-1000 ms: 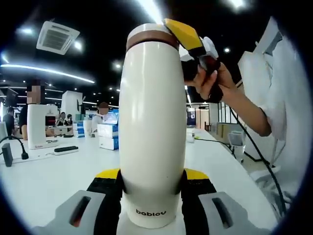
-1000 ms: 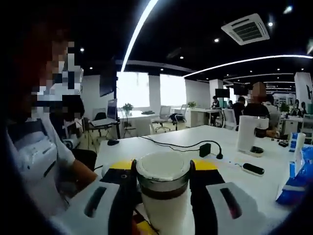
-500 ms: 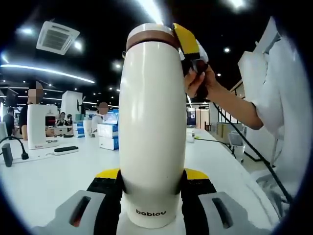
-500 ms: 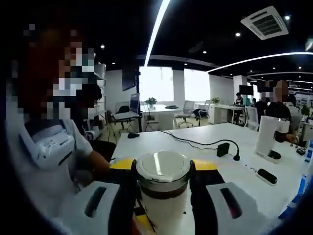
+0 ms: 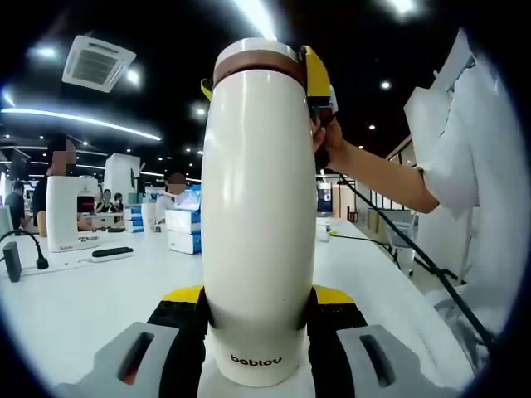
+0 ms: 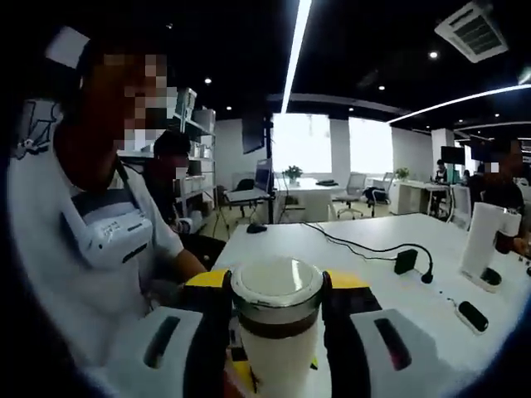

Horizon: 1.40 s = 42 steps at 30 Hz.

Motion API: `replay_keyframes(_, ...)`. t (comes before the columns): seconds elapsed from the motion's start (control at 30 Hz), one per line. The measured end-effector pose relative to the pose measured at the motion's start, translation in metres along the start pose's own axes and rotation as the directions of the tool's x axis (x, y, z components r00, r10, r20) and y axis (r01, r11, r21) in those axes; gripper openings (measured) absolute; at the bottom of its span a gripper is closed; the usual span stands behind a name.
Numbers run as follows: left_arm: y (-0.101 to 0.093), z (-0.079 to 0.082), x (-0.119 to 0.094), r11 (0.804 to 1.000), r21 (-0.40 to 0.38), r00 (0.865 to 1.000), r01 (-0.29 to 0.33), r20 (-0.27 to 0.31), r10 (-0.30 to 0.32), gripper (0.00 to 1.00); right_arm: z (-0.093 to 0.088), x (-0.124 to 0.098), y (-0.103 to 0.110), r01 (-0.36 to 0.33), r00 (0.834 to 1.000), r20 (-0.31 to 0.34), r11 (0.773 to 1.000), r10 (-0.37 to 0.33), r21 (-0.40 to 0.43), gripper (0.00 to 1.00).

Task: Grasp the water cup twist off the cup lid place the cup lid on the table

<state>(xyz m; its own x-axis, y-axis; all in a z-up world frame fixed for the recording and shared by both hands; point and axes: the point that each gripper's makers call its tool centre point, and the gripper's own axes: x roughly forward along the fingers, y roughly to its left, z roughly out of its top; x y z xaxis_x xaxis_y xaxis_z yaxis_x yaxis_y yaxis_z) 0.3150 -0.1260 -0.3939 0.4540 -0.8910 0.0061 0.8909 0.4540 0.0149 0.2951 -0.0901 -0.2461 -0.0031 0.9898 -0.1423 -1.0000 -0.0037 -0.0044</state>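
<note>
One water cup [image 5: 259, 224] stands upright, its base clamped by the left gripper [image 5: 259, 332]. The right gripper [image 6: 278, 319] squeezes the single cup lid [image 6: 276, 290] atop it. Behind the cup, the white counter [image 5: 75, 298] carries boxes.

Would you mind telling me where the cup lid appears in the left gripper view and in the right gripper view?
Left gripper view: the cup lid sits at top centre, capping the tall water cup, with the right gripper closed around it.
Right gripper view: the lid is at bottom centre, seen from above between that gripper's own jaws.
Shared landmark: the white table.
</note>
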Motion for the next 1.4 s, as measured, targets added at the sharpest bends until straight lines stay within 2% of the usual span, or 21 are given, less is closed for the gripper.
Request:
replay_keyframes(0.23,-0.001,0.0,0.0,1.0,0.002,1.0,0.001,-0.001,-0.001,0.48,-0.002,-0.003,-0.001,0.057,0.998,0.003,0.997,-0.057,0.046,0.48)
replay_keyframes(0.33,-0.001,-0.001,0.0,1.0,0.003,1.0,0.0,-0.001,0.0,0.48,0.0,-0.005,-0.002,0.085,0.996,0.006,0.995,-0.086,0.052,0.61)
replay_keyframes(0.37,-0.002,-0.001,0.0,1.0,0.003,1.0,0.0,-0.001,0.0,0.48,0.004,-0.009,-0.008,0.161,0.987,0.009,0.985,-0.162,0.064,0.66)
replay_keyframes(0.4,-0.002,-0.001,0.0,1.0,0.004,1.0,0.0,-0.001,0.0,0.48,0.005,-0.011,-0.011,0.189,0.982,0.008,0.98,-0.19,0.061,0.72)
replay_keyframes(0.47,-0.002,-0.001,0.0,1.0,0.004,1.0,0.0,-0.001,0.0,0.48,0.007,-0.017,-0.014,0.26,0.965,0.001,0.964,-0.261,0.049,0.75)
replay_keyframes(0.53,-0.003,-0.001,0.0,1.0,0.004,1.0,0.0,-0.001,0.0,0.48,0.009,-0.026,-0.017,0.373,0.928,-0.018,0.927,-0.373,0.041,0.75)
replay_keyframes(0.6,-0.003,-0.001,0.0,1.0,0.004,1.0,0.002,0.0,-0.002,0.48,0.015,-0.033,-0.014,0.457,0.889,0.006,0.888,-0.458,0.05,0.8)
replay_keyframes(0.67,-0.004,-0.001,0.0,1.0,0.004,1.0,0.002,0.0,-0.002,0.48,0.02,-0.036,-0.005,0.489,0.87,0.038,0.871,-0.491,0.048,0.86)
replay_keyframes(0.73,-0.004,-0.001,-0.001,1.0,0.003,1.0,0.002,-0.001,-0.002,0.48,0.028,-0.04,0.008,0.525,0.845,0.085,0.849,-0.528,0.057,0.85)
replay_keyframes(0.83,-0.003,-0.001,-0.001,1.0,0.004,1.0,0.002,0.0,-0.002,0.48,0.036,-0.05,0.018,0.598,0.787,0.145,0.799,-0.599,0.056,0.86)
replay_keyframes(0.87,-0.004,-0.001,-0.001,1.0,0.004,1.0,0.001,-0.001,-0.001,0.48,0.035,-0.054,0.023,0.634,0.759,0.16,0.772,-0.632,0.045,0.87)
replay_keyframes(0.93,-0.004,-0.001,-0.001,1.0,0.003,1.0,0.001,-0.001,-0.001,0.48,0.027,-0.057,0.03,0.676,0.725,0.131,0.735,-0.676,0.048,0.93)
replay_keyframes(0.97,-0.004,-0.001,-0.001,1.0,0.003,1.0,0.001,-0.001,-0.001,0.48,0.024,-0.058,0.034,0.696,0.709,0.127,0.717,-0.693,0.027,0.92)
replay_keyframes(1.1,-0.004,-0.001,-0.001,1.0,0.002,1.0,0.001,-0.001,-0.001,0.48,0.013,-0.051,0.049,0.718,0.684,0.114,0.692,-0.721,0.07,0.89)
replay_keyframes(1.17,-0.004,-0.001,-0.001,1.0,0.002,1.0,0.001,-0.001,-0.001,0.48,0.008,-0.052,0.05,0.755,0.644,0.106,0.651,-0.758,0.077,0.89)
replay_keyframes(1.2,-0.004,-0.001,-0.001,1.0,0.002,1.0,0.001,-0.001,-0.001,0.48,0.007,-0.051,0.05,0.761,0.636,0.105,0.644,-0.765,0.079,0.88)
replay_keyframes(1.23,-0.004,-0.001,-0.001,1.0,0.002,1.0,0.002,-0.001,-0.002,0.48,0.004,-0.05,0.052,0.78,0.607,0.117,0.618,-0.786,0.1,0.87)
replay_keyframes(1.3,-0.003,-0.001,-0.001,1.0,0.002,1.0,0.002,-0.001,-0.002,0.48,0.001,-0.045,0.054,0.78,0.602,0.129,0.615,-0.788,0.118,0.86)
replay_keyframes(1.33,-0.003,-0.001,-0.001,1.0,0.002,1.0,0.002,-0.001,-0.002,0.48,-0.002,-0.044,0.054,0.787,0.592,0.122,0.604,-0.797,0.124,0.85)
replay_keyframes(1.37,-0.003,-0.001,-0.001,1.0,0.002,1.0,0.002,-0.001,-0.002,0.48,-0.002,-0.043,0.054,0.799,0.577,0.133,0.591,-0.806,0.112,0.83)
replay_keyframes(1.4,-0.003,-0.001,-0.001,1.0,0.002,1.0,0.002,-0.001,-0.002,0.48,0.002,-0.044,0.053,0.817,0.551,0.169,0.57,-0.817,0.09,0.82)
